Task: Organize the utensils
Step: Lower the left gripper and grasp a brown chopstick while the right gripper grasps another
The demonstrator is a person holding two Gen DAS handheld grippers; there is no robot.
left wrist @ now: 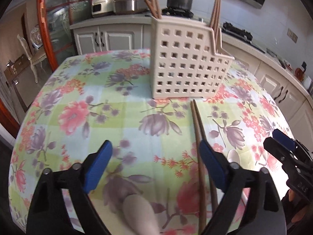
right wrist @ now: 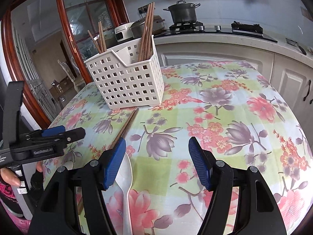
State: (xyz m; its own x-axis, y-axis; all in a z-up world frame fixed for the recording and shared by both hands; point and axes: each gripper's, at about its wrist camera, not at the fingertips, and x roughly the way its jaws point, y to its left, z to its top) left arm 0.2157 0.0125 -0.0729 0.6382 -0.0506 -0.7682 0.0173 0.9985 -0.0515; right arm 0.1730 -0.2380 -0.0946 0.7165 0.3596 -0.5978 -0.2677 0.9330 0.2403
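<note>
A white perforated utensil caddy (left wrist: 187,66) (right wrist: 127,82) stands on the floral table and holds several brown chopsticks (right wrist: 146,33). A loose pair of brown chopsticks (left wrist: 199,137) (right wrist: 127,125) lies on the cloth in front of it. A white spoon (right wrist: 126,178) lies under my right gripper's left finger; its bowl shows in the left wrist view (left wrist: 233,156). My left gripper (left wrist: 156,168) is open and empty, its right finger over the loose chopsticks. My right gripper (right wrist: 156,164) is open and empty. A blurred pale object (left wrist: 140,213) lies near the left camera.
The round table with the floral cloth (right wrist: 225,101) drops off at its edges. Kitchen counters with a dark pot (right wrist: 183,11), cookers and a stove stand behind it. A wood-framed glass door (right wrist: 58,49) is at the left.
</note>
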